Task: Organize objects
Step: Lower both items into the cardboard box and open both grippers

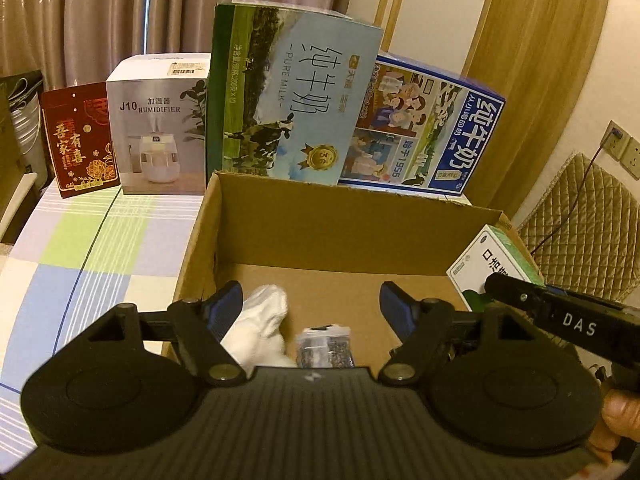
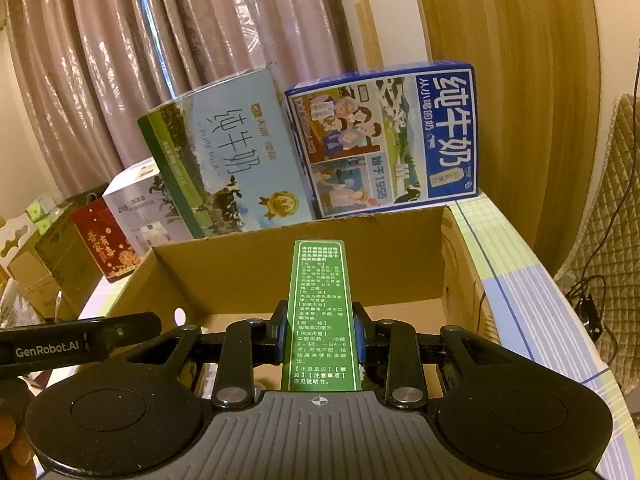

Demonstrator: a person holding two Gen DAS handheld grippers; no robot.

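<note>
Right wrist view shows the right tongs [image 2: 320, 338] clamped on a green medicine box [image 2: 320, 312] above the open cardboard box [image 2: 224, 268], left tongs [image 1: 311, 304] spread empty over it; advise lowering squarely, clear of the walls, before releasing.

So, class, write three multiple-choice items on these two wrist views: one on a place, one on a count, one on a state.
1. Where does the white cloth lie?
A. inside the cardboard box
B. on the tablecloth
C. on a milk carton

2. How many milk cartons stand behind the box?
A. one
B. two
C. four

3. The right claw is:
A. open, empty
B. shut on the green box
C. out of view

Answers: 1 A, it rests on the box floor. 2 B, a green one and a blue one. 3 B, both fingers press the green box's sides.
</note>
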